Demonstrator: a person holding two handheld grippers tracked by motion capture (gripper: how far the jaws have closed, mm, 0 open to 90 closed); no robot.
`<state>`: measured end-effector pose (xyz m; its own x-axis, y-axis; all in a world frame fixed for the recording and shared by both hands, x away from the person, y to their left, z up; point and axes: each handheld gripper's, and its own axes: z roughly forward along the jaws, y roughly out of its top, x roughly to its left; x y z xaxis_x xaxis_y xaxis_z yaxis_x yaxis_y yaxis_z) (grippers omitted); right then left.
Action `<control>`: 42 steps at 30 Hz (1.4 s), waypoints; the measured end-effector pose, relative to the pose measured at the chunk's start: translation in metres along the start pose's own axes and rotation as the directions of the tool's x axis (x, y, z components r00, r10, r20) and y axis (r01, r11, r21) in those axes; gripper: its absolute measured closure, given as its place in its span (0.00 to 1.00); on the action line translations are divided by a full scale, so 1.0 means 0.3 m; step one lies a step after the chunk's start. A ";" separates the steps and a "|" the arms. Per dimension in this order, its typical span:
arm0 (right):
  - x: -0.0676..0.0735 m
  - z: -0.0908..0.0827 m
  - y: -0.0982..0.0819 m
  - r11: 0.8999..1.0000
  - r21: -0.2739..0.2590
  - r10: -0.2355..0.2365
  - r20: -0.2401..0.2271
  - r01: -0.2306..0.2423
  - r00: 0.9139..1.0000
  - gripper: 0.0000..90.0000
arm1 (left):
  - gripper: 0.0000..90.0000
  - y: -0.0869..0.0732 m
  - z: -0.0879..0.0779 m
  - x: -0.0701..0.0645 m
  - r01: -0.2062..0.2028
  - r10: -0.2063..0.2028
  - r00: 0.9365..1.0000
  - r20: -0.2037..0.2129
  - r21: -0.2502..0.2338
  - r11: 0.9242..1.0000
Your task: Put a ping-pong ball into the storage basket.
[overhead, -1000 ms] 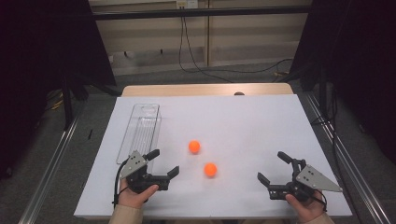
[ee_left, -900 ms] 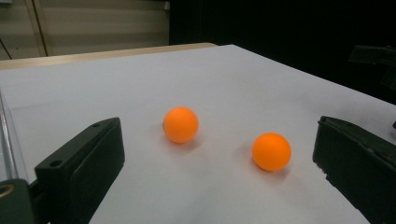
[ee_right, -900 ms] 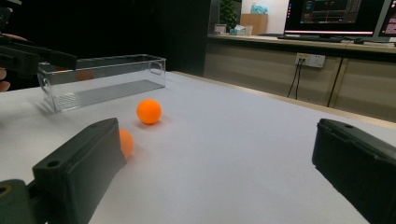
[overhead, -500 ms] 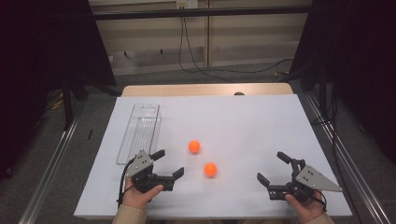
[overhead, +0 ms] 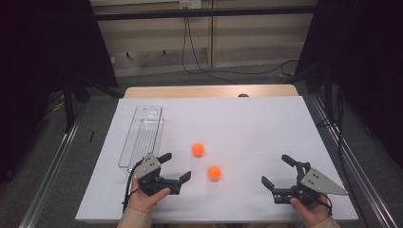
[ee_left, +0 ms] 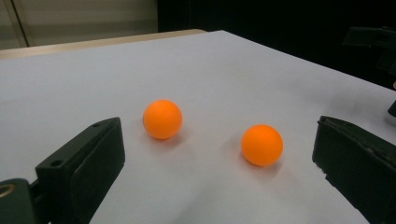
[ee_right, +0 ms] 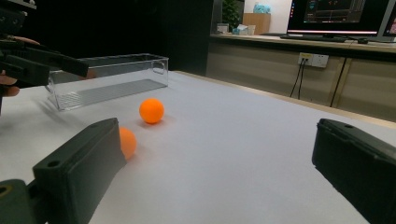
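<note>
Left gripper (overhead: 175, 167) jaws wide apart, nothing between them; nearer ball (overhead: 214, 172) on the bench at its 3 o'clock, farther ball (overhead: 198, 149) at 1 o'clock. Right gripper (overhead: 278, 169) jaws apart, holding nothing.

A laboratory or test room is showing itself here: a bench (overhead: 247, 118) covered in a white sheet is standing inside a dark metal frame (overhead: 204, 14), with black curtains (overhead: 43, 57) hanging on both sides. Cables (overhead: 190, 52) are trailing down the panelled wall behind. Across the room, a computer monitor (ee_right: 338, 16) is glowing on a long counter (ee_right: 299, 44) fitted with a wall socket (ee_right: 313, 59).
</note>
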<state>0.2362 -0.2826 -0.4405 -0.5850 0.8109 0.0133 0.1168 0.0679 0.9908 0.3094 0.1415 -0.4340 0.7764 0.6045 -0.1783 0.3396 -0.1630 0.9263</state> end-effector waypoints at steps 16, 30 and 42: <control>0.001 0.001 0.000 1.000 0.000 -0.001 -0.003 0.001 1.000 0.02 | 0.03 -0.002 0.035 -0.013 -0.009 0.008 1.000 0.018 0.034 0.999; 0.001 0.001 0.000 1.000 -0.001 0.001 -0.004 -0.001 1.000 0.02 | 0.03 -0.002 0.065 -0.026 -0.020 0.017 0.999 0.038 0.062 0.998; 0.001 0.002 0.000 1.000 0.000 -0.001 -0.009 0.001 1.000 0.02 | 0.03 -0.001 0.080 -0.028 -0.023 0.019 0.999 0.045 0.076 0.997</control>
<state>0.2364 -0.2821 -0.4406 -0.5925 0.8055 0.0131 0.1161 0.0692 0.9908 0.3154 0.1177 -0.4407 0.8058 0.5658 -0.1749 0.3612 -0.2355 0.9023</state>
